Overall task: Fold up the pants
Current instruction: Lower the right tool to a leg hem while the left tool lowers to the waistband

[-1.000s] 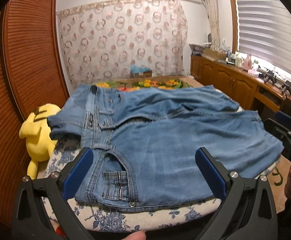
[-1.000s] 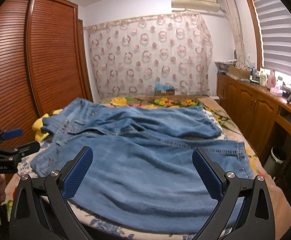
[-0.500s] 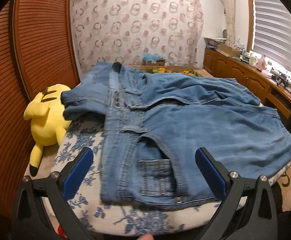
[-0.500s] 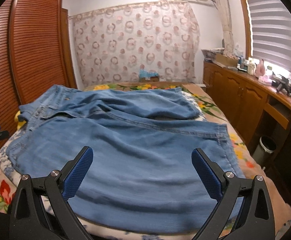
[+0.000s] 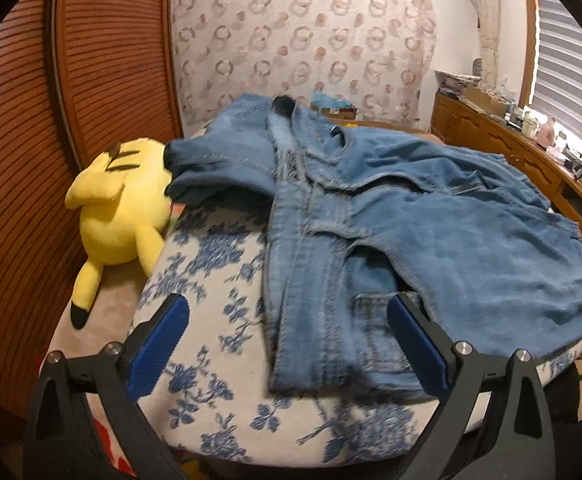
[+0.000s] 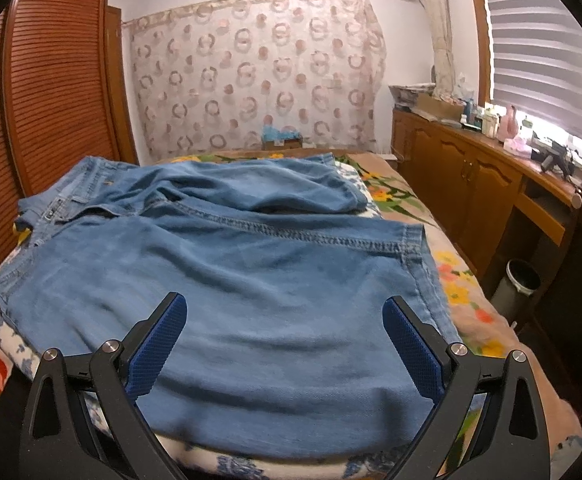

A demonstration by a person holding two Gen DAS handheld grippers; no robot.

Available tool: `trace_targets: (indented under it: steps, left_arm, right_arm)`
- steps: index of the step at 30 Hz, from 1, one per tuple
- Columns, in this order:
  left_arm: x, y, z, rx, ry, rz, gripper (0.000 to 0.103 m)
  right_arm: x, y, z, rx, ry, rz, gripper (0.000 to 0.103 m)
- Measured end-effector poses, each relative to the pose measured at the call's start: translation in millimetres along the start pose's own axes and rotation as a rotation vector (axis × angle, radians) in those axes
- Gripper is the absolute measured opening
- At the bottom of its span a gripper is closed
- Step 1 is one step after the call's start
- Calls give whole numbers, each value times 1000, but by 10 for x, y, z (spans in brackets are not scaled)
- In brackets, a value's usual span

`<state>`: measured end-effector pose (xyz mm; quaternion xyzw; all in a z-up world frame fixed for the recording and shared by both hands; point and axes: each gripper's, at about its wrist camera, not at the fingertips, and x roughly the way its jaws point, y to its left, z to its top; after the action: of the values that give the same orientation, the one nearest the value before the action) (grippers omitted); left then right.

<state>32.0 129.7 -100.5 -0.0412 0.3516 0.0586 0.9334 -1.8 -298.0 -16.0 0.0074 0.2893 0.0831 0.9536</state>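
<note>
Light blue denim pants lie spread across a blue-flowered bed cover, waistband at the left, legs running right. My left gripper is open and hovers low over the near waistband corner, holding nothing. In the right wrist view the pants fill the middle, with the near leg's hem at the right. My right gripper is open above the near leg's front edge, nothing between its blue pads.
A yellow plush toy lies left of the waistband against a wooden louvred wardrobe. Cluttered wooden cabinets and a small bin stand to the right of the bed. A patterned curtain hangs at the back.
The left gripper has swung left and nearer the waistband end, bringing more bed cover and plush toy into view. The right gripper has shifted right toward the leg hems. Both stayed open.
</note>
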Motion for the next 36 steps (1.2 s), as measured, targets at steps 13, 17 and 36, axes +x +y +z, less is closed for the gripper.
trace_targets:
  steps: [13, 17, 36]
  left_arm:
    - [61, 159, -156, -31, -5, -28, 75]
    - [134, 128, -199, -24, 16, -40, 72]
    - [226, 57, -306, -1, 59, -39, 62]
  right_arm:
    - [90, -297, -66, -19, 91, -63, 90]
    - [94, -472, -151, 0, 110, -119, 86]
    - [221, -821, -337, 87, 168, -122, 50]
